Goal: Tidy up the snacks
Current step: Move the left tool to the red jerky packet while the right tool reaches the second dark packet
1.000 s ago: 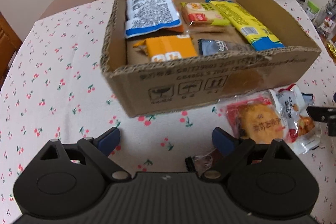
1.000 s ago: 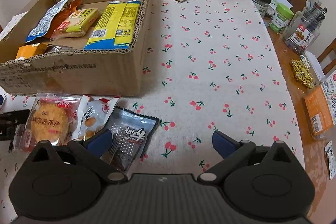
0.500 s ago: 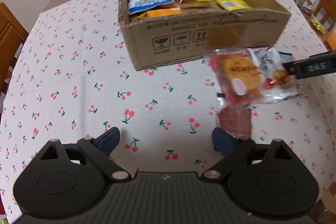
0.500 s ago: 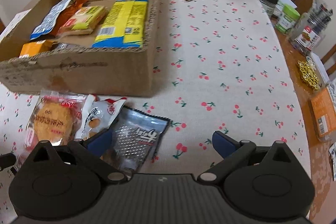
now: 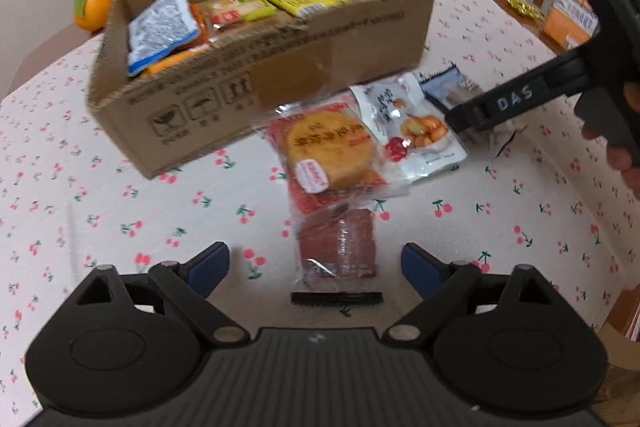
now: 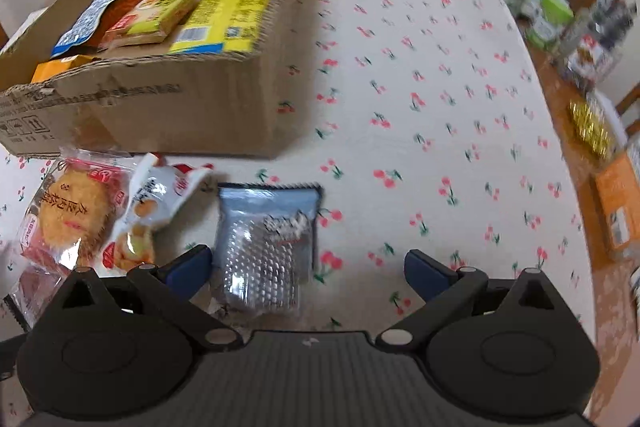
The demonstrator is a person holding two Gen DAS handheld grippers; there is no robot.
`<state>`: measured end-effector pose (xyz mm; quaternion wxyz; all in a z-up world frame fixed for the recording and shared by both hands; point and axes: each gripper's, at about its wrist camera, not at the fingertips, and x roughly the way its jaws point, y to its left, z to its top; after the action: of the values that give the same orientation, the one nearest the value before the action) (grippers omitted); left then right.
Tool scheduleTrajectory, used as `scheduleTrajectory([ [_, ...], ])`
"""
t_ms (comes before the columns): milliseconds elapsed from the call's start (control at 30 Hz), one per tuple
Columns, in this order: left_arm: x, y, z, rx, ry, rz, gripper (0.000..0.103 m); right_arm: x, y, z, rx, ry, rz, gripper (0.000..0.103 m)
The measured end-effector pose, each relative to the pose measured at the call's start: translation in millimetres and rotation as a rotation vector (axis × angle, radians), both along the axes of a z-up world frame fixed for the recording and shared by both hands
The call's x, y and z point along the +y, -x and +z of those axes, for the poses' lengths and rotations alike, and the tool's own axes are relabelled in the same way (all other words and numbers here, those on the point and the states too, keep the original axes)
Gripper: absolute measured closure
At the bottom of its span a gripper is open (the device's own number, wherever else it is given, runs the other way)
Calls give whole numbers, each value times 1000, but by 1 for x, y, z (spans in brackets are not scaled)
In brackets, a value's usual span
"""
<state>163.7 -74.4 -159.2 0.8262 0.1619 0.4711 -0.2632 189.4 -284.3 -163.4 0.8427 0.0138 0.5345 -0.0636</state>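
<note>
Left hand-held gripper (image 5: 316, 267) pulled back from box (image 5: 280, 59), closing around red jerky packet (image 5: 338, 247)

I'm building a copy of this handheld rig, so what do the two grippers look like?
Both match: the left gripper and the right gripper have a matte black ribbed body, two round black hubs, black linkage arms with silver pivot pins, and blue pads on the fingers. From the left camera, one black finger of the right gripper carries pale "DAS" lettering. No cables show.
</note>
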Motion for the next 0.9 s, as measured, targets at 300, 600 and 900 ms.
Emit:
scheduleTrajectory([
  [300, -6, 3, 3, -12, 23, -26, 58, -3, 6, -2, -28, 4, 2, 0],
  [600, 29, 26, 5, 30, 9, 83, 56, -4, 8, -2, -52, 7, 37, 0],
  [900, 31, 32, 4, 15, 1, 149, 45, 8, 6, -2, -84, 8, 142, 1],
])
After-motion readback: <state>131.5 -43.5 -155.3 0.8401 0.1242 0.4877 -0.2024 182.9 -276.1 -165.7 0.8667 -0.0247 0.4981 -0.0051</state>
